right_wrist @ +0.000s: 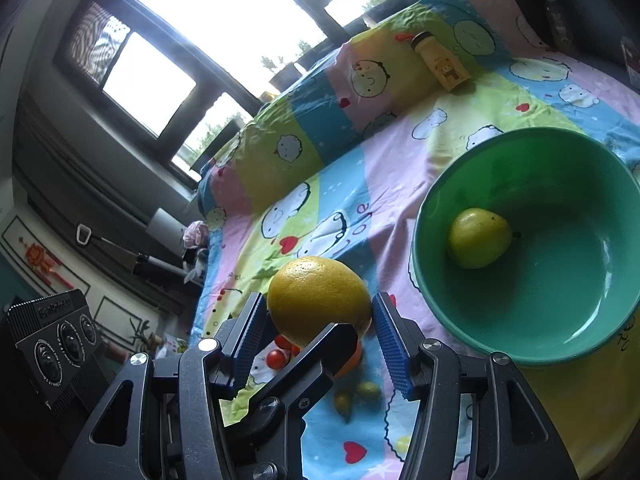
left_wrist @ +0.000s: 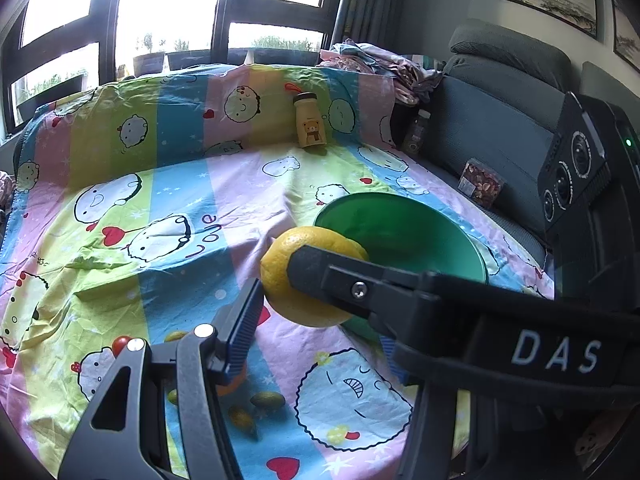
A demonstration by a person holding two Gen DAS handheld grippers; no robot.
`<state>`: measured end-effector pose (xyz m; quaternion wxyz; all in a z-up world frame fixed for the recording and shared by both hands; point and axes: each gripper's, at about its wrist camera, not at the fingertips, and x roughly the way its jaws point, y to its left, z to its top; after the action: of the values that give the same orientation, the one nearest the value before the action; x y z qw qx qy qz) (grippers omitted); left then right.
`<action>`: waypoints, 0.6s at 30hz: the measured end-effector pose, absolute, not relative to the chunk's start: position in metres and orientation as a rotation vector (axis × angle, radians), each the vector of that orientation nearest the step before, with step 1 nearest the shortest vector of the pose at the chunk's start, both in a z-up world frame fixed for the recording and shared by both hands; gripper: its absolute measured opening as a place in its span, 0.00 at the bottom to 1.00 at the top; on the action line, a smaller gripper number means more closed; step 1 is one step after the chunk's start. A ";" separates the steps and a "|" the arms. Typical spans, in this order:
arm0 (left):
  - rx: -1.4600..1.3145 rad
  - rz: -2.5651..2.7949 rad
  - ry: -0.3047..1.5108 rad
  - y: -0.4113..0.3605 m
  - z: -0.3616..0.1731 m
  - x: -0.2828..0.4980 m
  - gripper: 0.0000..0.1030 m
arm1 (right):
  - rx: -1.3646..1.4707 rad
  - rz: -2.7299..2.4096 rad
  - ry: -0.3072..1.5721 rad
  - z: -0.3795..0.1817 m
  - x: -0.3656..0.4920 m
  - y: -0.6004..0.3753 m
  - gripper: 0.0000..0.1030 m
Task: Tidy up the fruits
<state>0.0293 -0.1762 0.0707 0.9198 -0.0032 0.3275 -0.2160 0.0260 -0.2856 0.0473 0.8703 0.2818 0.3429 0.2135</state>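
Two claws hold one big yellow fruit (left_wrist: 280, 272), round with bumpy skin. Seen from the left wrist, the left claw (left_wrist: 316, 304) has a blue ridged pad (left_wrist: 244, 316) pressed on the fruit's left side. Its other finger is hidden behind a black finger of the right claw (left_wrist: 320, 268), which lies across the fruit's front. The fruit hangs over a soft, wrinkled sheet (left_wrist: 160, 200) with stripes and round cartoon faces. It is just at the near edge of a smooth green bowl (left_wrist: 400, 232). A little yellow bottle (left_wrist: 310, 126) with a bear on it stands far back on the sheet. Down low lie a shiny red tomato (left_wrist: 120, 344) and some small green oval fruits (left_wrist: 266, 400). Seen from the right wrist, the right claw (right_wrist: 319, 304) has its two blue ridged pads (right_wrist: 384, 332) squeezing the yellow fruit (right_wrist: 316, 296), one on each side. A black finger of the left claw (right_wrist: 320, 344) reaches up against the near side of the fruit. The green bowl (right_wrist: 560, 300) sits to the right, round and deep and glossy. One smooth yellow-green pear (right_wrist: 480, 238) lies inside it. Under the claws, on the sheet (right_wrist: 360, 160), are little red tomatoes (right_wrist: 276, 358), an orange (right_wrist: 348, 360) and small green fruits (right_wrist: 368, 390). The bear bottle (right_wrist: 444, 64) is far off at the top.
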 end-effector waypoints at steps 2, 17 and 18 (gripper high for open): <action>-0.002 -0.449 0.674 -0.179 0.071 0.031 0.52 | 0.596 0.442 0.713 0.047 0.026 -0.288 0.56; 0.045 -0.487 0.663 -0.203 0.069 0.041 0.52 | 0.662 0.391 0.705 0.041 0.032 -0.312 0.56; 0.049 -0.491 0.665 -0.205 0.069 0.042 0.52 | 0.667 0.387 0.705 0.041 0.032 -0.313 0.56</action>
<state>0.0418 -0.2050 0.0687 0.9156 0.0237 0.3229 -0.2384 0.0321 -0.3133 0.0413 0.8666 0.3187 0.3367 0.1847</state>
